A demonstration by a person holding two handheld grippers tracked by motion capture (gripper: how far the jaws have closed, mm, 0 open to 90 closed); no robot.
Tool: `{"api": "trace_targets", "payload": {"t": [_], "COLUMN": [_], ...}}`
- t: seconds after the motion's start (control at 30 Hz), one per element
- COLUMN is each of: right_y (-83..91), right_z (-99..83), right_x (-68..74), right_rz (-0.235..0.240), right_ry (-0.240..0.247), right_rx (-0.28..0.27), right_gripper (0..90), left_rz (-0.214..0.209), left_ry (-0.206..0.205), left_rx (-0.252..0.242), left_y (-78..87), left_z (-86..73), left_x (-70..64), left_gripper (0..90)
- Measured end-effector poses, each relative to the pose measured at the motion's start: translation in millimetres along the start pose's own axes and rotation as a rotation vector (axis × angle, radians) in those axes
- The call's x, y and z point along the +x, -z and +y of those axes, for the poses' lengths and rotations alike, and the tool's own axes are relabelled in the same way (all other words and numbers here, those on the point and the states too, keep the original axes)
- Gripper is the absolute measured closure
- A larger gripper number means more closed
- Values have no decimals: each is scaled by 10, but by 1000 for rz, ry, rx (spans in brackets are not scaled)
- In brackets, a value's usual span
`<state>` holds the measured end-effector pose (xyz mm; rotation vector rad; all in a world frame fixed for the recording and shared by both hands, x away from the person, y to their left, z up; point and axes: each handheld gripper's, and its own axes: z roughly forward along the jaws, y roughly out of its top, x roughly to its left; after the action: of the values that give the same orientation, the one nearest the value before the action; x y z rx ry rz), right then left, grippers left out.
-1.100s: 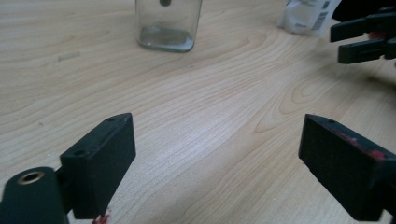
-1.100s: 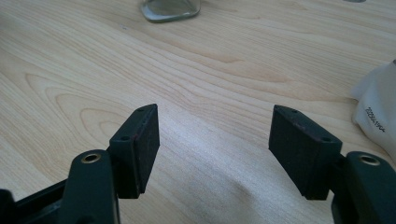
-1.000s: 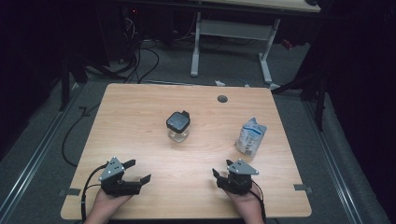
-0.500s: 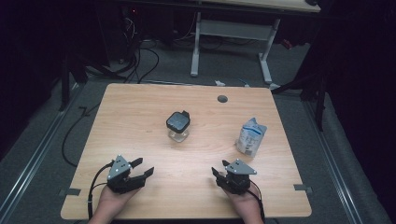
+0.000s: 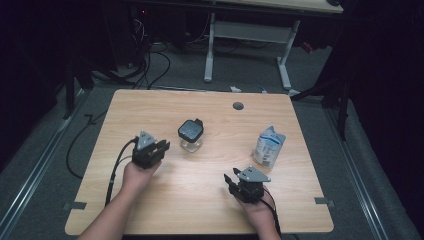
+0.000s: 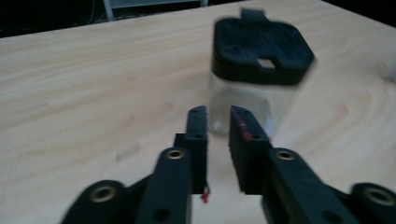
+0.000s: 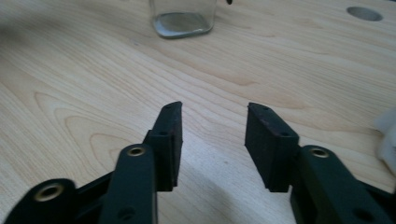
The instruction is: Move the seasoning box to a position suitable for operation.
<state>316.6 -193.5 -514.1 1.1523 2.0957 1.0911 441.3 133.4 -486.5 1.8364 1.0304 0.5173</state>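
Note:
A small clear glass jar (image 5: 190, 136) with a black square lid stands upright near the table's middle. My left gripper (image 5: 163, 147) is just left of it, jaws pointing at it. In the left gripper view the jaw tips (image 6: 218, 109) stand a narrow gap apart with nothing between them, and the jar (image 6: 254, 93) rises close behind, a little to the right. My right gripper (image 5: 231, 180) rests near the front edge, open and empty, with its jaws (image 7: 214, 105) wide apart over bare wood. The jar's base (image 7: 182, 17) shows far ahead of it.
A white and blue pouch (image 5: 268, 146) stands at the right of the table, its edge (image 7: 387, 135) beside my right gripper. A round cable hole (image 5: 238, 106) lies at the back. A desk frame and cables are on the floor beyond the wooden table (image 5: 150, 107).
My left gripper has moved forward and to the right, from the front edge up to the jar, and its jaws have narrowed. The right gripper has barely moved.

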Motion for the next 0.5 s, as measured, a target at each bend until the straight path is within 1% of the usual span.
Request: {"api": "trace_targets", "payload": {"t": [0.03, 0.07, 0.1, 0.17, 0.23, 0.27, 0.3, 0.37, 0.4, 0.43, 0.47, 0.5], "right_y": [-9, -19, -21, -12, 12, 49, 49, 72, 82, 83, 83, 86], "right_z": [0, -6, -14, -31, -40, -52, -52, -66, -75, -77, -77, -77], "right_x": [8, 17, 17, 18, 23, 28, 28, 30, 36, 39, 39, 42], "right_rz": [1, -5, -2, 5, 6, 9, 9, 16, 22, 25, 25, 31], "right_ry": [10, 16, 16, 13, 18, 9, 9, 6, 13, 13, 13, 12], "right_rx": [12, 12, 13, 9, 5, -3, -3, -10, -7, -7, -7, -8], "right_gripper": [599, 603, 609, 608, 606, 605, 605, 603, 597, 596, 596, 596], "left_rz": [6, 13, 8, -1, -2, 12, 12, 21, 40, 40, 58, 59], "left_ry": [9, 12, 16, 13, -10, -22, -22, -13, -12, -12, -11, -2], "left_rx": [-5, -13, -26, -42, -45, -33, -33, 0, 21, 21, 9, 6], "left_y": [-59, -111, -164, -257, -409, -540, -540, -705, -805, -805, -829, -863], "left_z": [82, 164, 243, 371, 497, 564, 564, 611, 628, 628, 639, 651], "left_x": [9, -1, -28, -97, -205, -267, -267, -293, -307, -307, -317, -321], "left_gripper": [857, 875, 890, 899, 900, 899, 900, 900, 900, 900, 900, 900]}}
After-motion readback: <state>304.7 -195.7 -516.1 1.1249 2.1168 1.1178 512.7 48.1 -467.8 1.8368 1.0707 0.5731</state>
